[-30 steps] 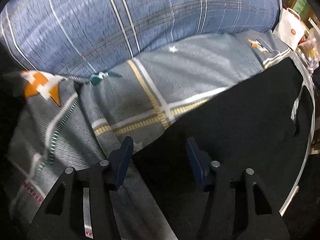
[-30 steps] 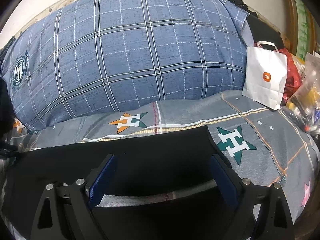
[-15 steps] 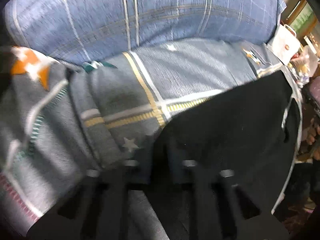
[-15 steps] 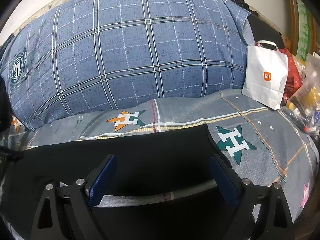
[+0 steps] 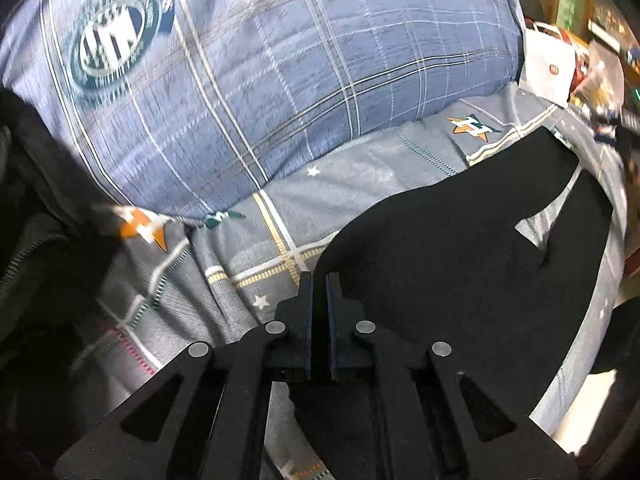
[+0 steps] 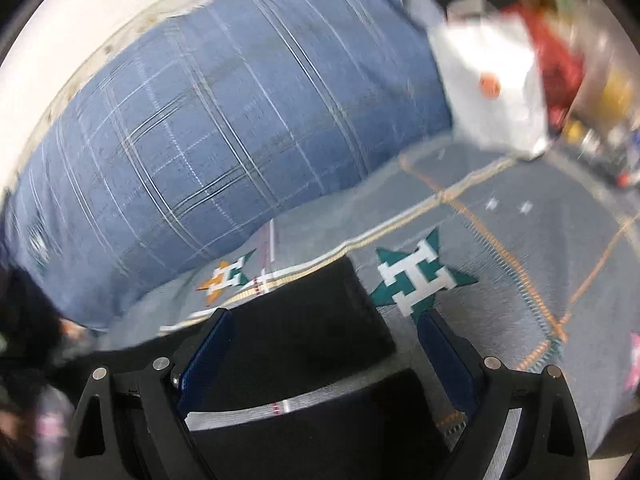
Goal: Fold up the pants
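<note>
The black pants lie on a grey bedsheet with star prints. My left gripper is shut on the pants' left corner and lifts it off the sheet. In the right wrist view the pants lie under my right gripper, which is open, its blue pads spread over the pants' corner and the gap between the two legs. The right wrist view is blurred by motion.
A large blue plaid pillow fills the back of the bed. A white paper bag and cluttered items stand at the right. A dark garment lies at the left edge.
My left gripper closed on the pants' corner and raised it, tilting its view up toward the pillow. My right gripper stayed open and has just begun to move, tilting and blurring its view.
</note>
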Tool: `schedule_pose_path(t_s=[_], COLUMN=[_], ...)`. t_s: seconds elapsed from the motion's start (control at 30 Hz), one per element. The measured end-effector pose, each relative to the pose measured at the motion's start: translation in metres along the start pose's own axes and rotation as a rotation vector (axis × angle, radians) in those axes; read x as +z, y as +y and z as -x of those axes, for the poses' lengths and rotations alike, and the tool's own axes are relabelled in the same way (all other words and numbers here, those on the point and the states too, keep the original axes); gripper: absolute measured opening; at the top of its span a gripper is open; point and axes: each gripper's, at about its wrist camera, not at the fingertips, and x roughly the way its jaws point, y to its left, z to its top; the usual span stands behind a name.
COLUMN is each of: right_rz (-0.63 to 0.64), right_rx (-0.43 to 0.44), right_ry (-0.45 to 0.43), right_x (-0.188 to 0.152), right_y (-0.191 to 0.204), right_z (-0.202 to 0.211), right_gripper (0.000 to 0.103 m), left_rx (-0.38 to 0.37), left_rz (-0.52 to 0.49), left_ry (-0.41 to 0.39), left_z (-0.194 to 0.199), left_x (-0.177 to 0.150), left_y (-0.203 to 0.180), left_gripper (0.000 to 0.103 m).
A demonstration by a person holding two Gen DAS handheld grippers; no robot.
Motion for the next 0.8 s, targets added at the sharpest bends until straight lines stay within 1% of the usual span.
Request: schedule_pose_path(t_s=[0.03,0.07,0.1,0.13,0.17,0.2,0.27,0.3,0.37,0.5,0.57,0.6,0.63,0.67,0.7,0.73,0.8], right_rz=[-0.017,-0.011,-0.003,0.009,0.018,0.02,0.02,0.02,0.042,0.077,0.102,0.109,0.116,0.121,0.131,0.147,0.181], right_rx=[0.047,0.069,0.069,0.065,0.062,0.06,0.044,0.033,0.0,-0.005,-0.01,-0.005,0.008,0.035,0.04,0.034,0.067], right_ry=[0.05,0.106,0.134,0.178,0.216,0.241,0.293,0.302,0.311,0.327,0.332,0.341,0.34,0.34,0.34,0.329,0.276], right_x=[0.011,0.024,0.028,0.033,0.038,0.041,0.045,0.046,0.05,0.055,0.055,0.055,0.055,0.054,0.053,0.052,0.05], right_y=[-0.006,-0.011,-0.01,-0.011,-0.013,-0.014,-0.017,-0.018,-0.018,-0.017,-0.016,-0.015,-0.015,-0.014,-0.012,-0.011,-0.007], right_z=[-0.006,-0.017,-0.025,-0.036,-0.048,-0.058,-0.079,-0.087,-0.1,-0.117,-0.124,-0.127,-0.128,-0.129,-0.13,-0.128,-0.114], right_gripper=[0.092,0.092,0.092,0.088,0.067,0.049,0.045,0.041,0.041,0.037,0.036,0.033,0.031,0.021,0.009,0.008,0.006], left_rx=[0.014,0.019,0.03,0.042,0.046,0.044,0.073,0.073,0.076,0.067,0.079,0.075,0.075,0.086,0.085,0.086,0.098], left_rz=[-0.004,-0.004,-0.005,-0.008,-0.011,-0.011,-0.007,0.001,0.017,0.032,0.026,0.028,0.028,0.025,0.024,0.024,0.01], left_ry=[0.002,0.001,-0.003,-0.004,-0.003,-0.006,-0.007,-0.01,-0.021,-0.032,-0.034,-0.033,-0.031,-0.032,-0.031,-0.034,-0.049], left_z=[0.001,0.002,0.003,0.003,0.003,0.004,0.004,0.005,0.008,0.013,0.014,0.014,0.014,0.014,0.014,0.015,0.023], left_x=[0.0,0.0,-0.001,0.0,0.0,0.0,0.0,0.0,0.0,0.001,0.002,0.002,0.003,0.003,0.003,0.002,0.001], left_y=[-0.004,-0.008,-0.01,-0.011,-0.015,-0.017,-0.02,-0.02,-0.018,-0.017,-0.017,-0.017,-0.017,-0.017,-0.018,-0.018,-0.021], left_gripper=[0.004,0.004,0.004,0.004,0.004,0.004,0.004,0.004,0.004,0.004,0.004,0.004,0.004,0.004,0.004,0.004,0.004])
